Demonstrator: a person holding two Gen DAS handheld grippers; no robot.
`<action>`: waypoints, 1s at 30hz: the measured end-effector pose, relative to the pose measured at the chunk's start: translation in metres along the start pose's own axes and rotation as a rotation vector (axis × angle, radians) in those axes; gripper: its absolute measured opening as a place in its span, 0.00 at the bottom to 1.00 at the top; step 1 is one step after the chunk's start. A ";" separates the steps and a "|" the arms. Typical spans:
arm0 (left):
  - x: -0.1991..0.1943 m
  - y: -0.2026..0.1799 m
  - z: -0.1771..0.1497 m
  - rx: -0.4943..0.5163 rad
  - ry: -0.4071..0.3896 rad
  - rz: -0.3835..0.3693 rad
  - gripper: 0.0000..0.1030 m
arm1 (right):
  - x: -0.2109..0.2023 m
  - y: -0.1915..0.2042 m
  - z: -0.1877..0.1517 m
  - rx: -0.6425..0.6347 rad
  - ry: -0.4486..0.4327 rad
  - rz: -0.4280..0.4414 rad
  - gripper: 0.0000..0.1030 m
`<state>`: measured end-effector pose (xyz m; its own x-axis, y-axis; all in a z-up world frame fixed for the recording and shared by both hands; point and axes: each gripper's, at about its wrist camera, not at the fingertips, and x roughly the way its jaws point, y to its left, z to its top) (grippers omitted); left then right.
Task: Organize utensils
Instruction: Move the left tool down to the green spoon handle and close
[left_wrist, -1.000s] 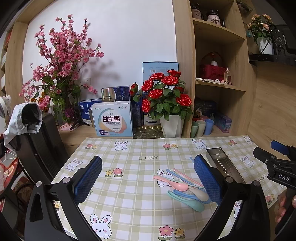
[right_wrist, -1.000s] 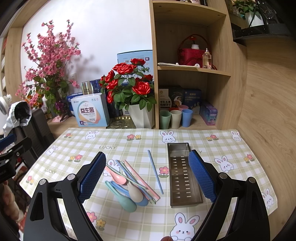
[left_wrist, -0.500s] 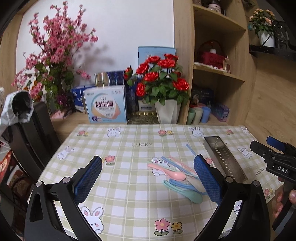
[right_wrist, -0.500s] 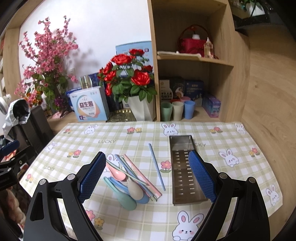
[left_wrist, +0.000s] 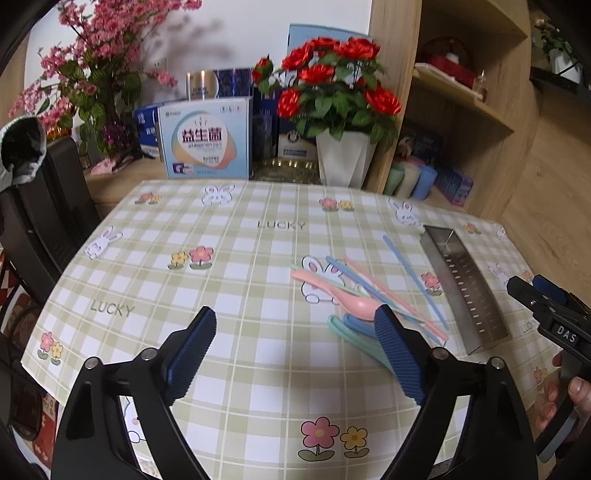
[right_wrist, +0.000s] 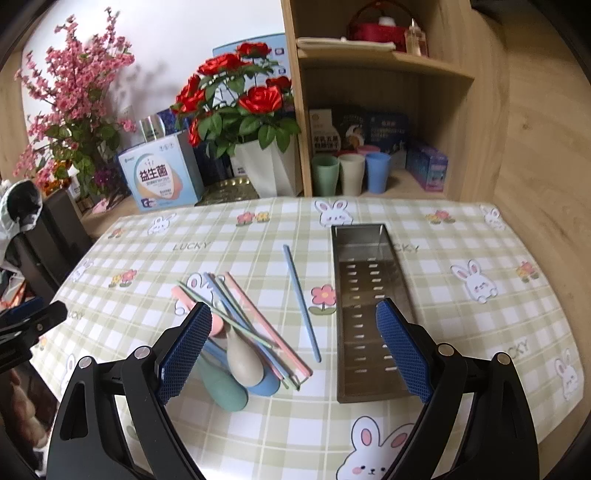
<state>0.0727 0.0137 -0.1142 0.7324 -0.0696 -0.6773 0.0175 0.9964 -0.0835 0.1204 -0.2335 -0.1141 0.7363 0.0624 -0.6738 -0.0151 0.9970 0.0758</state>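
A pile of pastel spoons (right_wrist: 243, 365) and chopsticks (right_wrist: 266, 325) lies on the checked tablecloth (right_wrist: 461, 325); it also shows in the left wrist view (left_wrist: 347, 299). A single blue chopstick (right_wrist: 301, 302) lies apart, beside a long steel utensil tray (right_wrist: 365, 295), which is empty. My right gripper (right_wrist: 293, 354) is open and empty, above the pile and the tray's near end. My left gripper (left_wrist: 295, 354) is open and empty, left of the pile. The right gripper shows at the right edge of the left wrist view (left_wrist: 543, 299).
A white vase of red roses (right_wrist: 266, 166), a blue-white box (right_wrist: 162, 177) and pink blossoms (right_wrist: 74, 103) stand behind the table. Cups (right_wrist: 351, 173) sit in a wooden shelf unit (right_wrist: 461, 110). A dark chair (left_wrist: 44, 206) stands at the left.
Both grippers have tilted downward and moved closer over the table; the utensil pile and tray now sit nearer the fingers. Both stay open. The utensils have not moved.
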 end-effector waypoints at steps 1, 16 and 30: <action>0.004 0.000 -0.001 0.000 0.005 0.001 0.78 | 0.004 -0.002 -0.001 0.002 0.009 0.008 0.85; 0.055 -0.012 -0.014 0.002 0.102 0.001 0.70 | 0.048 -0.014 -0.020 0.030 0.102 0.054 0.85; 0.115 -0.059 -0.021 0.033 0.240 -0.054 0.70 | 0.059 -0.038 -0.027 0.088 0.114 0.073 0.85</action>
<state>0.1420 -0.0541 -0.2023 0.5475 -0.1290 -0.8268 0.0779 0.9916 -0.1030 0.1464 -0.2662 -0.1767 0.6536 0.1446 -0.7429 -0.0028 0.9820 0.1887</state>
